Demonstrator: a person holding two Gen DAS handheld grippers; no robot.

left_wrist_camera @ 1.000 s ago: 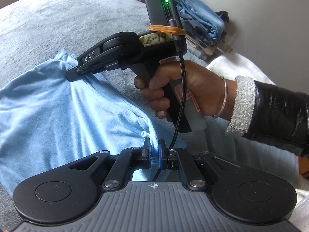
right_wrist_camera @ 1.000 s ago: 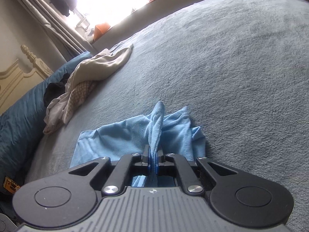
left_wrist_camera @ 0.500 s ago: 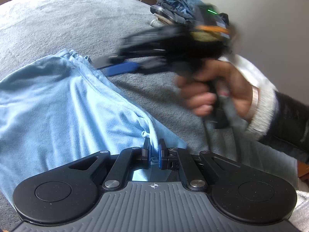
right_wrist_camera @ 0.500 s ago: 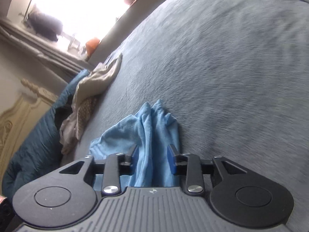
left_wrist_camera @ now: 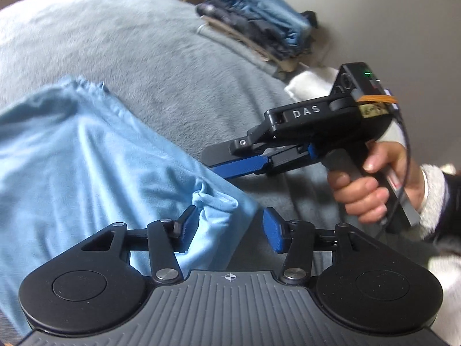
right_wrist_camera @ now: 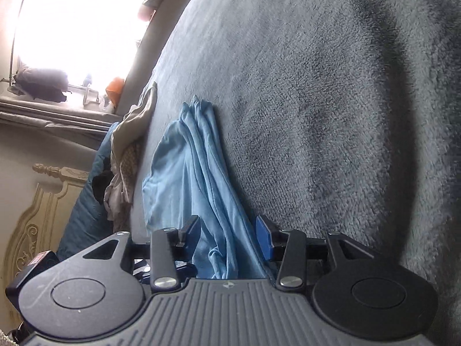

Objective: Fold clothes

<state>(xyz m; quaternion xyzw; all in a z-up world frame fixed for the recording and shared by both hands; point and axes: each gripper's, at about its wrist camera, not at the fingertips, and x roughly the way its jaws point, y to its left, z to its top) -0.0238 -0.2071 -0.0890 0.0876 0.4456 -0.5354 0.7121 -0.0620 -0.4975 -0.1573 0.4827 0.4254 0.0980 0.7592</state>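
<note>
Light blue soft knit garment (left_wrist_camera: 86,158): spread on grey plush fleece bed cover (left_wrist_camera: 161,57); bunched corner lying between the fingers of the left gripper (left_wrist_camera: 229,229).

Left gripper: black two-finger tool with blue pads, jaws parted wide, not clamping; left pad touching the garment's corner fold, right pad clear of the cloth, over bare cover.

Right gripper (right_wrist_camera: 229,230): same type, jaws spread apart; gathered folds of the blue garment (right_wrist_camera: 196,167) running up between the fingers, no pinch visible. Seen from the left wrist view (left_wrist_camera: 230,158): held low and nearly level just beyond the garment's edge, fingers pointing left toward the cloth.

Person's right hand (left_wrist_camera: 374,184): wrapped round the pistol grip, fingers curled in front, thumb on the near side; white fuzzy cuff and dark sleeve (left_wrist_camera: 435,193) behind.

Stack of folded blue and dark clothes (left_wrist_camera: 259,28): far edge of bed, near the wall.

Beige crumpled garment pile (right_wrist_camera: 129,150): left of the blue garment, near the carved cream headboard (right_wrist_camera: 37,219).
</note>
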